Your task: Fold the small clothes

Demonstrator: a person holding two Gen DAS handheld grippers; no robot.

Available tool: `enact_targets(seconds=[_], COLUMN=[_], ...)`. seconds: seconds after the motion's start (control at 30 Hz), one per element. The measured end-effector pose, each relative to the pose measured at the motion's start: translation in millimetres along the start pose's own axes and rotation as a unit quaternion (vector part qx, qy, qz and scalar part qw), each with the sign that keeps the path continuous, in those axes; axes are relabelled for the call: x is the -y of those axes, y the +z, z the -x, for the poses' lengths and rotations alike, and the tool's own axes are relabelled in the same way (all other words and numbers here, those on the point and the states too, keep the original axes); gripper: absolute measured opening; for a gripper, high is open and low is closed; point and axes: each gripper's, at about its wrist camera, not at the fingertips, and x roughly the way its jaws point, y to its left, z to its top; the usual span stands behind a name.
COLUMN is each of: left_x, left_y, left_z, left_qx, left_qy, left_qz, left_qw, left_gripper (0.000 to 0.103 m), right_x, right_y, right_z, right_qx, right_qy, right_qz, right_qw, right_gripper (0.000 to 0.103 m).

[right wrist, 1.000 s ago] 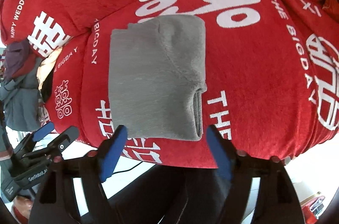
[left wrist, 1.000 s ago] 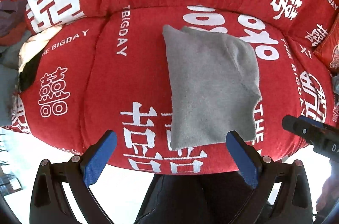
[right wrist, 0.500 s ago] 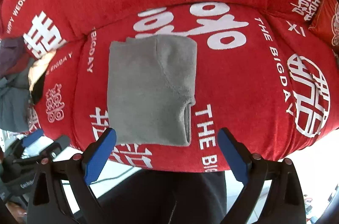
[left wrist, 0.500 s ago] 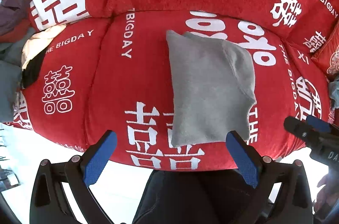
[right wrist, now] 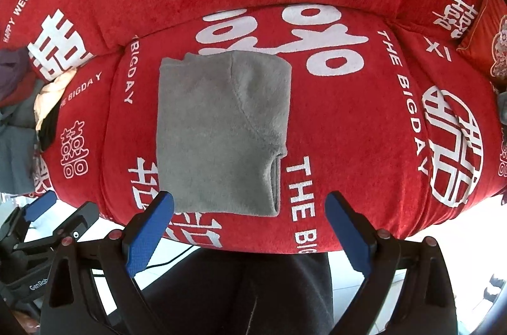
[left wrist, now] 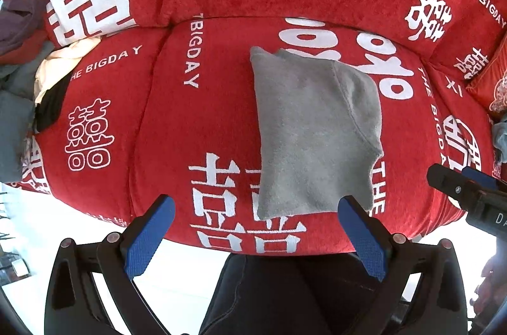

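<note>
Red sofa cushion (left wrist: 196, 126) bearing a folded grey garment (right wrist: 218, 132) just ahead of both tongs, left tongs (left wrist: 256, 235) and right tongs (right wrist: 250, 229), gaping wide and empty, the fold apparently finished.

A soft, matt fleece grey garment (right wrist: 218, 132) is lying on the red sofa cover (right wrist: 348, 129), which is showing a coarse terry-like nap and flat white print.

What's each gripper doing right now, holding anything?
Left gripper: open, empty, above the near edge of the folded grey garment.
Right gripper: open, its jaws have just been opening; nothing between them, garment lies free on the red cushion.
</note>
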Motion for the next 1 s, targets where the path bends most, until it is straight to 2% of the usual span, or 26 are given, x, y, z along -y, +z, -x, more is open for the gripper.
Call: enact_targets(seconds=[0.7, 1.0], left_x=[-1.0, -2.3], left_y=[-3.1, -4.2], left_z=[1.3, 3.6], left_qx=[0.003, 0.010], left_qy=[0.003, 0.022], left_qz=[-0.002, 0.004], left_qw=[1.0000, 0.9997], left_gripper=[0.103, 0.103], right_x=[3.8, 1.4], right_y=[0.9, -0.5], right_z=[-0.6, -0.9], right_qx=[-0.001, -0.004], right_qy=[-0.003, -0.007], right_qz=[-0.004, 0.001], right_qw=[1.000, 1.000], right_gripper=[0.097, 0.097])
